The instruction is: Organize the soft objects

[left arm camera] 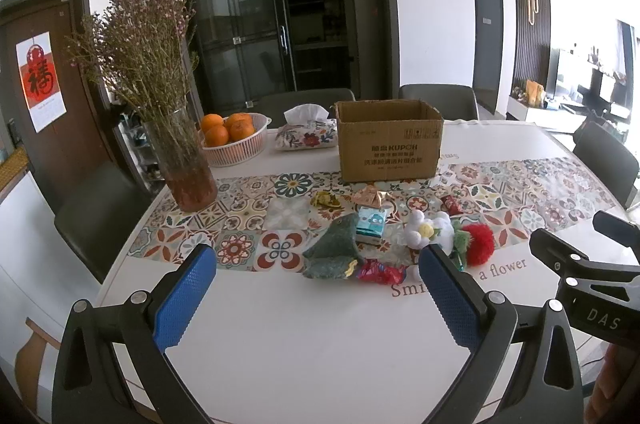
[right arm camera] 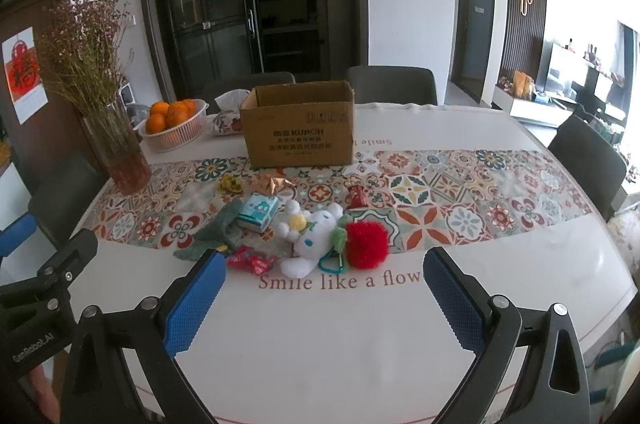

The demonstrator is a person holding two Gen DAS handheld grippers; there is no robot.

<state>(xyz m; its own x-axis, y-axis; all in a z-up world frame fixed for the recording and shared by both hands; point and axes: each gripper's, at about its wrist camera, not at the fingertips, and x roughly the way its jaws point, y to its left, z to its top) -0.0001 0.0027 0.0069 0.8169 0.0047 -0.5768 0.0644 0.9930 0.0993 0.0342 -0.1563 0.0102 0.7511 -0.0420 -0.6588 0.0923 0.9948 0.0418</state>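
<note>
With both tongs [left arm camera: 316, 288] [right arm camera: 324, 288] spread wide and nothing held, the candy [right arm camera: 250, 262] could be grabbed along with the sock [right arm camera: 208, 236] mid-frame.

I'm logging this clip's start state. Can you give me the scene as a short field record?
left gripper: open, empty, above the table
right gripper: open, empty
soft items: white plush, red pompom, green plush, on the table runner
container: cardboard box, open, behind the items
table: also holds basket of oranges, vase

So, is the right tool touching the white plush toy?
Apart. In the right wrist view the right tool is open, and bare tablecloth separates it from the white plush toy.
</note>
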